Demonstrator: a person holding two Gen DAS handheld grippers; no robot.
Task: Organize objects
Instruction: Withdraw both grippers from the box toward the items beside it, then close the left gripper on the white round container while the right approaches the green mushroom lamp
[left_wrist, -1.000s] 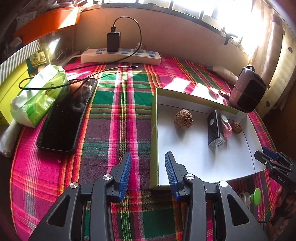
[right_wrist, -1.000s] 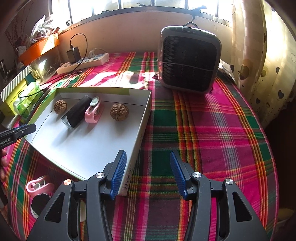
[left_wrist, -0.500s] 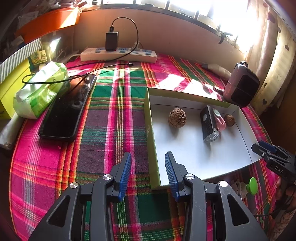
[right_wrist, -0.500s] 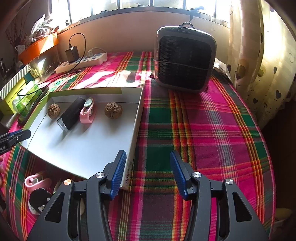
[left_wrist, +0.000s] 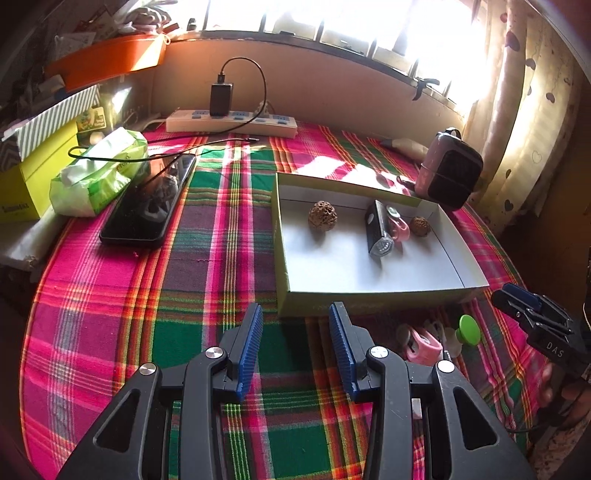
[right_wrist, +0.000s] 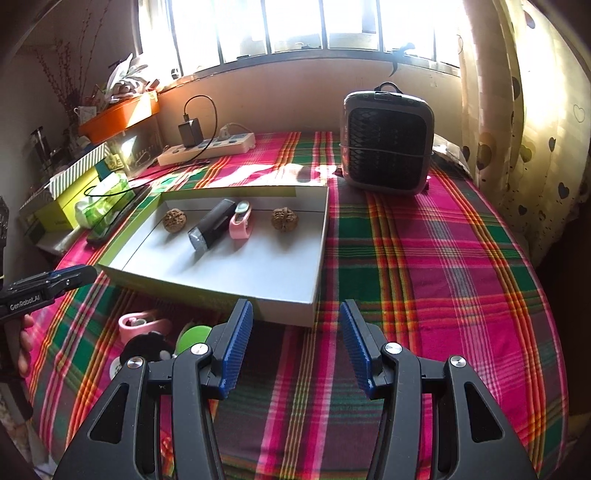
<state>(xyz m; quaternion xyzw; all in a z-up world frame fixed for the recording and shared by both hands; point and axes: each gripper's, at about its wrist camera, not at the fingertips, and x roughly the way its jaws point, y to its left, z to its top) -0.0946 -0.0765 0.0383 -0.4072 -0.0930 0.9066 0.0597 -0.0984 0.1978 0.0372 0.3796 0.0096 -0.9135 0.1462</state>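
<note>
Surface: plaid cloth (right_wrist: 424, 266) in pink, green and red covers the tabletop, with a sunlit barred window at the back.
Left gripper (left_wrist: 295, 341): blue ribbed fingers (left_wrist: 252, 341) stand apart, released, with nothing between them; the casing reads "GenRobot.AI" in the right wrist view.
Right gripper (right_wrist: 295, 343): fingers parted likewise and empty; its side reads "DAS" in the left wrist view.
Loose items: a pink clip (right_wrist: 142, 323), a green knob (right_wrist: 192, 338) and a black-and-white piece (right_wrist: 147, 349) lie on the cloth just in front of the box, not yet put away. They look small, light and hard; the clip is best pinched across its flat sides, the knob across its round head, which may slip.
Box (right_wrist: 295, 314): a shallow cardboard tray, white inside and lime outside, probably light enough to slide if nudged.
Already inside: two walnuts (right_wrist: 283, 219), rough and rigid; a black flashlight (right_wrist: 210, 229), smooth and liable to roll, so it is best taken across the barrel; a second pink clip (right_wrist: 240, 223) touching it.
Far left: a phone (left_wrist: 147, 206), a green tissue pack (left_wrist: 99, 173) and a yellow carton (left_wrist: 29, 177) whose print is too blurred to read.
Far back: a power strip (left_wrist: 231, 122) with a charger, and a small fan (right_wrist: 386, 142).
</note>
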